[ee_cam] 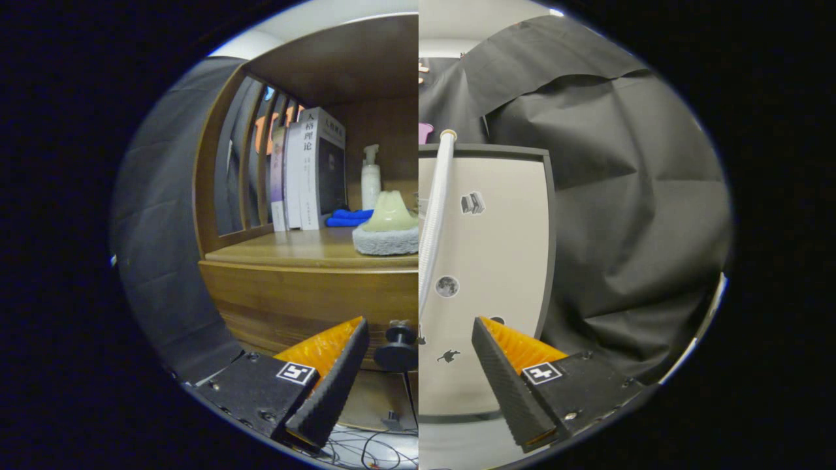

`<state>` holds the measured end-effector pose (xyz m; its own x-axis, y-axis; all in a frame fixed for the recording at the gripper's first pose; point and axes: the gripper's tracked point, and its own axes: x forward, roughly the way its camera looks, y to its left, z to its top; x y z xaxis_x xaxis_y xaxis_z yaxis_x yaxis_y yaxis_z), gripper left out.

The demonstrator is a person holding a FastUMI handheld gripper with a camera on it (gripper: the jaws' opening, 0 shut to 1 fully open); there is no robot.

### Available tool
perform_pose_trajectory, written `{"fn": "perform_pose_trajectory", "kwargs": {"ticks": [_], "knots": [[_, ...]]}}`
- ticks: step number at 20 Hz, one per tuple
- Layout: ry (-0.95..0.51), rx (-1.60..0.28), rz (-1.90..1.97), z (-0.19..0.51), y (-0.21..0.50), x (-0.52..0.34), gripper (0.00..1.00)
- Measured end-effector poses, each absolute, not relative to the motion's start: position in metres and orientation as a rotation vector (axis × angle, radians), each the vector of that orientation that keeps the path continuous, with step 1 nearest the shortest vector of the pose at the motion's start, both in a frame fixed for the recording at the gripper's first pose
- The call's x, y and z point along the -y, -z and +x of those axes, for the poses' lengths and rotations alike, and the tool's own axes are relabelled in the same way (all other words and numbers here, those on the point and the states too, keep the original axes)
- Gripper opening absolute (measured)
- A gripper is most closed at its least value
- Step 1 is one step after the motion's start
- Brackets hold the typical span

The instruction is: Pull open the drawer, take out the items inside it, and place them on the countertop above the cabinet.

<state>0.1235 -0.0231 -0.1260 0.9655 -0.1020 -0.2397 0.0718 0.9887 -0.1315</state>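
Note:
A wooden cabinet has a drawer front (294,307) that looks shut, with a dark round knob (396,346) on it. My gripper (418,326) is open, and the knob sits just ahead of the gap between the fingers, nearer the left finger. Nothing is held. The wooden countertop (294,251) lies above the drawer. The drawer's inside is hidden.
At the back of the countertop stand books (307,170), a white pump bottle (370,176), a blue cloth (348,217) and a pale cone on a grey fuzzy pad (387,232). To the right are a white ribbed hose (434,215) and a pale stickered panel (503,261). Cables (366,450) lie on the floor below.

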Motion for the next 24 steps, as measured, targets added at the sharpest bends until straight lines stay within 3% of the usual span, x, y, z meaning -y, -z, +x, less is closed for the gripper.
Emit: {"fn": "perform_pose_trajectory", "kwargs": {"ticks": [8,24], "knots": [[0.036,-0.177,-0.145,0.051,0.097,0.002,1.0],[0.09,-0.134,-0.081,-0.043,0.09,0.024,1.0]]}}
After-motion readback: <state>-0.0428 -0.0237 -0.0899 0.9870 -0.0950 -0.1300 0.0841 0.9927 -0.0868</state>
